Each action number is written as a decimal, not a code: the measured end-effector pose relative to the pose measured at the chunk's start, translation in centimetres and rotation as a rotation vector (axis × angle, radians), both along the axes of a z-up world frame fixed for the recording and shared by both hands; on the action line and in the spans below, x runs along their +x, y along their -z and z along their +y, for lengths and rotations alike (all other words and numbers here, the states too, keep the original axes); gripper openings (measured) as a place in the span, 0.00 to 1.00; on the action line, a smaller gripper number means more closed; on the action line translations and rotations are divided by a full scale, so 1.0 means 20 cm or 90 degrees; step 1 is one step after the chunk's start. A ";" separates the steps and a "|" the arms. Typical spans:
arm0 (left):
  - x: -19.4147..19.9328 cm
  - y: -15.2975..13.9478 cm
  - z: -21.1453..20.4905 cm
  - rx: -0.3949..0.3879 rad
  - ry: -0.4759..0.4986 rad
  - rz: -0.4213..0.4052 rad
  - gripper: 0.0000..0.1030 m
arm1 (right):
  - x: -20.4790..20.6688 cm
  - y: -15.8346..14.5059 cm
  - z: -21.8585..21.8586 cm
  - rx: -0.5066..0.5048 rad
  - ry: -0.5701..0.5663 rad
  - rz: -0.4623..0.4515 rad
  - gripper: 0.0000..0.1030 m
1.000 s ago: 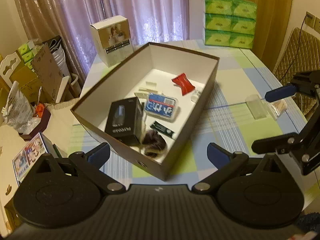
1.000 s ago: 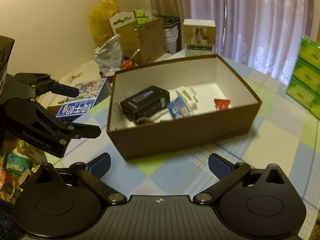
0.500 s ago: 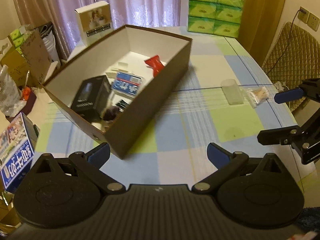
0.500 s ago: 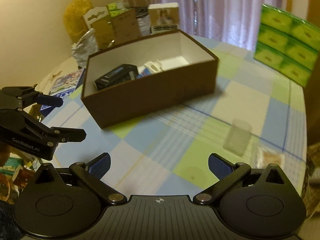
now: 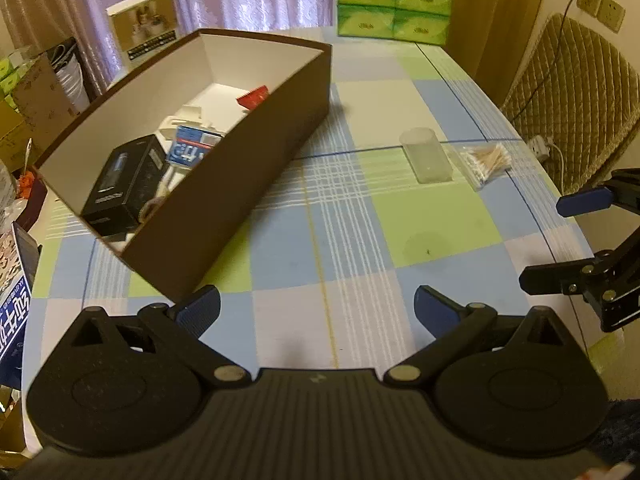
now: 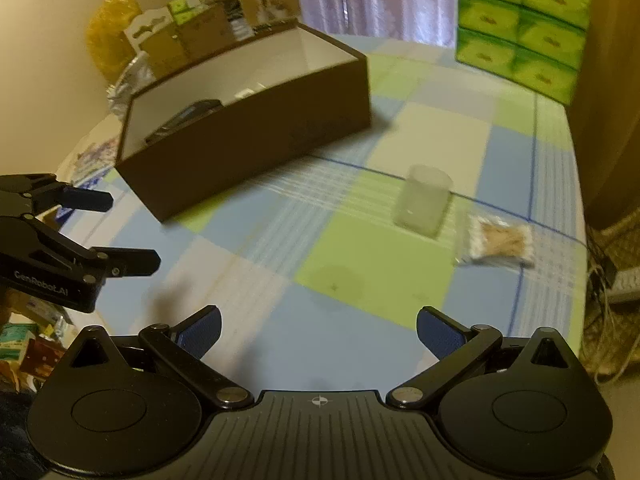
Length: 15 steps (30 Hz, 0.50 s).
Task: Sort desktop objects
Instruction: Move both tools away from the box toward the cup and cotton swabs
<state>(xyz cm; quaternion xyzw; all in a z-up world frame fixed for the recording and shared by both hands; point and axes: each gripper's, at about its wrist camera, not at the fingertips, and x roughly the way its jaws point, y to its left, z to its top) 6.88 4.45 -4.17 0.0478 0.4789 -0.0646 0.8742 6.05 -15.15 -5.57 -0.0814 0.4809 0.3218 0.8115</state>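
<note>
Left hand-held gripper spread, right hand-held gripper spread, seemingly above tablecloth

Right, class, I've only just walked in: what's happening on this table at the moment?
A person is sorting desk items with two handheld claws. Both the left claw and the right claw are open and hold nothing, hovering above the checked tablecloth. The brown cardboard box already holds several items, including a black carton. A clear plastic cup and a bag of cotton swabs remain out on the cloth, beside each other.
</note>
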 end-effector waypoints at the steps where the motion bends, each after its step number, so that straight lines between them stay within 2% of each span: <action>1: 0.01 0.01 -0.02 0.001 0.003 0.003 0.99 | 0.00 0.01 -0.01 -0.007 0.005 0.000 0.98; 15: 0.16 0.11 -0.21 0.000 0.050 0.019 0.98 | 0.09 0.15 -0.24 -0.058 0.124 0.000 0.98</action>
